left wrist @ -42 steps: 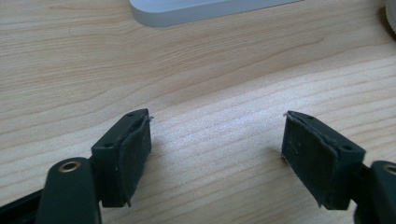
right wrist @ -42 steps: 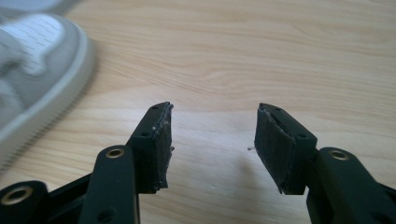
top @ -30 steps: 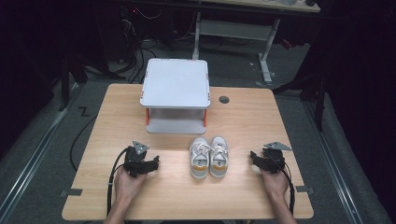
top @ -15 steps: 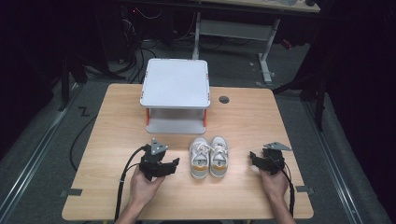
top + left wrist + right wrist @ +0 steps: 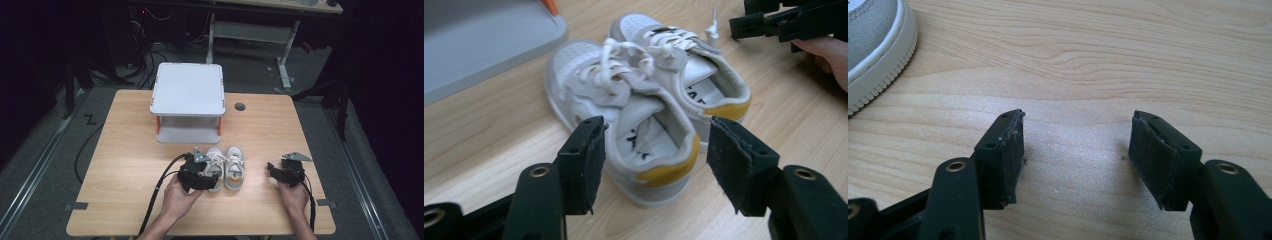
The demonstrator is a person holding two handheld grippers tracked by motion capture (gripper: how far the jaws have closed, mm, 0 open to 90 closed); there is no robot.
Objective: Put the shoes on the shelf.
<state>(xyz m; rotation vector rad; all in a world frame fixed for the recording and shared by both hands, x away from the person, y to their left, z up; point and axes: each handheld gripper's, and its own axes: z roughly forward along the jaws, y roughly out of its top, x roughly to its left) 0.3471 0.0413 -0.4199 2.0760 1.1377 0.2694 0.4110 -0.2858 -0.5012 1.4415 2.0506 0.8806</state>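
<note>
A pair of small white-and-grey sneakers with yellow heel tabs stands side by side at the table's front middle, toes pointing away. My left gripper is open, one jaw on each side of the heel of the left sneaker, not touching it. The right sneaker sits right beside it. My right gripper rests open over bare wood to the right of the pair, with only the right sneaker's sole edge at the corner of its view.
A grey two-level stand with orange posts is behind the sneakers, its lower shelf facing them. The wooden table has a cable hole at the back right. Black cables trail from both grippers toward the front edge.
My left gripper has moved right across the table, from well left of the sneakers up to the left sneaker's heel. The right gripper has stayed put.
</note>
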